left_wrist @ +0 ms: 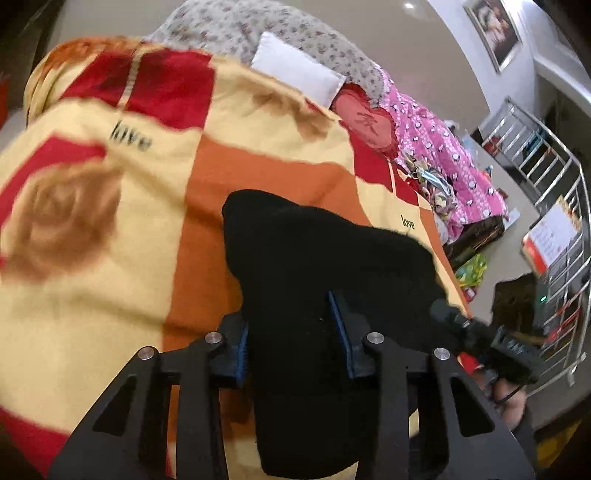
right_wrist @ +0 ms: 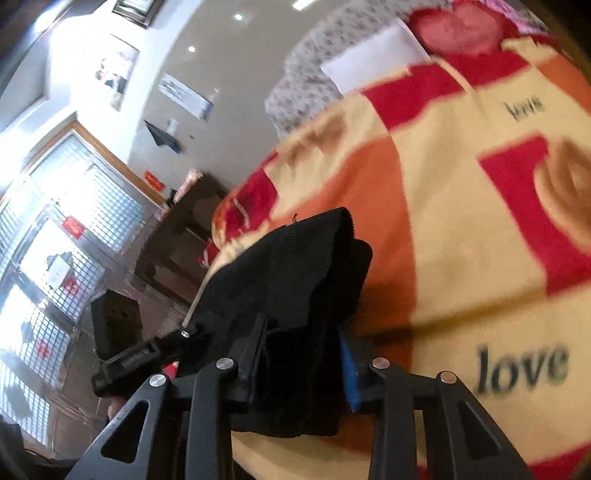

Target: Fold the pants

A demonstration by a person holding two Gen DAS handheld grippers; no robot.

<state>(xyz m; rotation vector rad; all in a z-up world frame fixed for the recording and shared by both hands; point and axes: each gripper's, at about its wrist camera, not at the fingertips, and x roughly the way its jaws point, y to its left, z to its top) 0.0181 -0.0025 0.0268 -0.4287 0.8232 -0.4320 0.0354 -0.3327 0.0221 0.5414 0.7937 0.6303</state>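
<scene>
The black pants (left_wrist: 325,266) lie bunched on a yellow, red and orange "love" blanket (left_wrist: 110,221) on a bed. My left gripper (left_wrist: 293,336) is shut on a thick wad of the black cloth, which fills the gap between its blue pads (left_wrist: 340,321). The right gripper shows at the right edge of this view (left_wrist: 480,336). In the right wrist view my right gripper (right_wrist: 304,350) is shut on the ribbed end of the pants (right_wrist: 288,266), which stands up between the fingers above the blanket (right_wrist: 461,240). The left gripper shows at the left (right_wrist: 147,362).
A white pillow (left_wrist: 295,70), a grey floral quilt (left_wrist: 229,26) and a pink quilt (left_wrist: 443,155) lie at the bed's far end. A metal rack (left_wrist: 546,192) stands to the right. A dark wooden cabinet (right_wrist: 177,236) and barred window (right_wrist: 55,229) are beside the bed.
</scene>
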